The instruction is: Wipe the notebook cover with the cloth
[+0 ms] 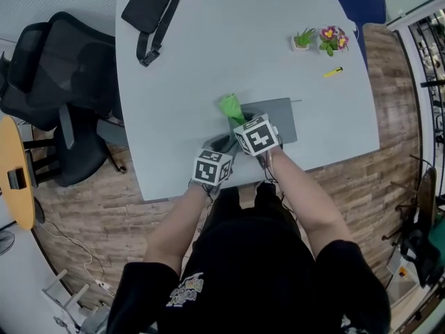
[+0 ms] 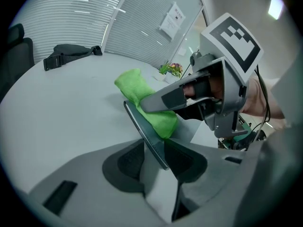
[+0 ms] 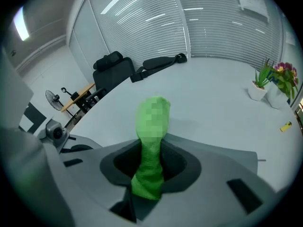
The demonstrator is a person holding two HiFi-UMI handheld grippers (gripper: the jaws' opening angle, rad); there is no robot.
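Observation:
A grey notebook [image 1: 279, 119] lies near the front edge of the pale table [image 1: 208, 61]. My left gripper [image 1: 223, 145] is shut on its near left edge; in the left gripper view the thin cover [image 2: 146, 130] runs tilted between the jaws of the left gripper [image 2: 158, 157]. A bright green cloth [image 1: 231, 107] sticks up from my right gripper [image 1: 241, 122], which is shut on it. The cloth [image 2: 150, 109] rests against the notebook's left part, under the right gripper [image 2: 163, 98]. In the right gripper view the cloth [image 3: 150, 141] stands up out of the right gripper [image 3: 149, 169].
A black bag [image 1: 156, 9] lies at the table's far left. Two small potted plants [image 1: 318, 39] and a yellow object [image 1: 332, 72] sit at the far right. A black office chair [image 1: 66, 82] stands to the left, and a round wooden table [image 1: 15, 172] beyond it.

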